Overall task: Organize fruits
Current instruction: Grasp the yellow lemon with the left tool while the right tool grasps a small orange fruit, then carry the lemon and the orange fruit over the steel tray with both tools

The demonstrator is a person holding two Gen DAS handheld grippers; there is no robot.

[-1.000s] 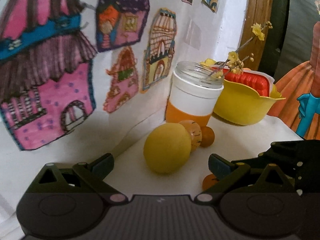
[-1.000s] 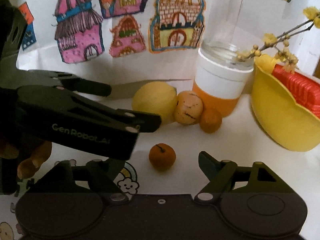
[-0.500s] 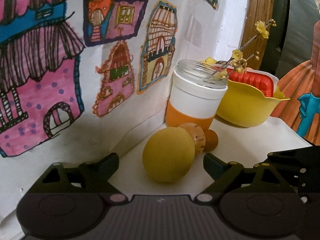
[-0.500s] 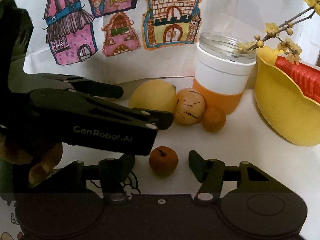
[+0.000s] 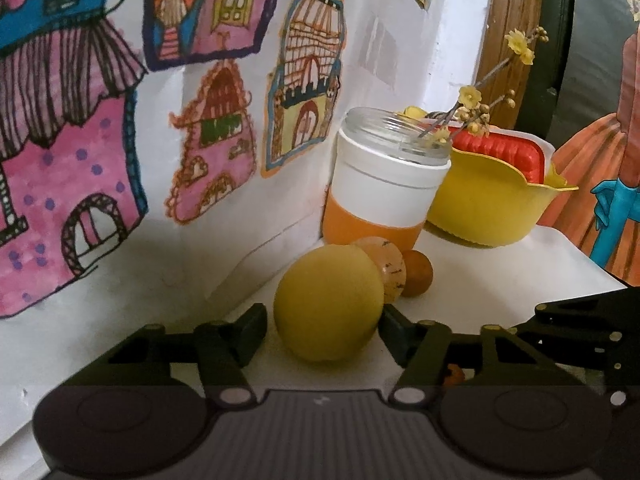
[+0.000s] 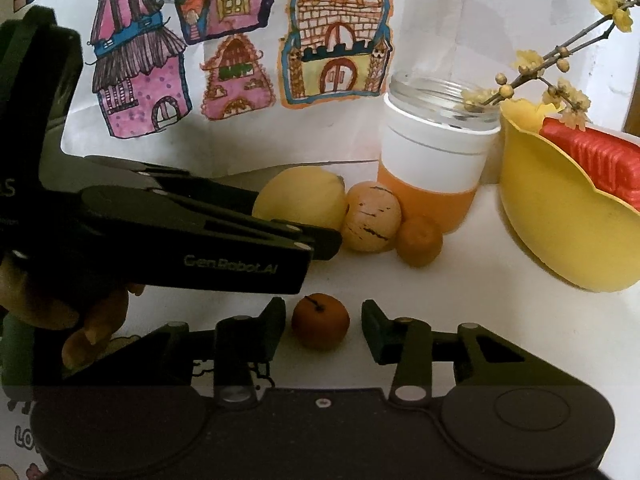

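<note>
Your left gripper (image 5: 322,330) has the yellow fruit (image 5: 328,303) dead centre on the table (image 5: 500,272), jaws closing, a sliver apart. Your right gripper (image 6: 323,326) straddles the small orange fruit (image 6: 319,321), jaws closing, not yet touching.

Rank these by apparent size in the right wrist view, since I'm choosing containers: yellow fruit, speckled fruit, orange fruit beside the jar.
1. Yellow fruit, though the left gripper hides part of it.
2. Speckled fruit.
3. Orange fruit.
All three sit about equally far away, so the order looks dependable.
</note>
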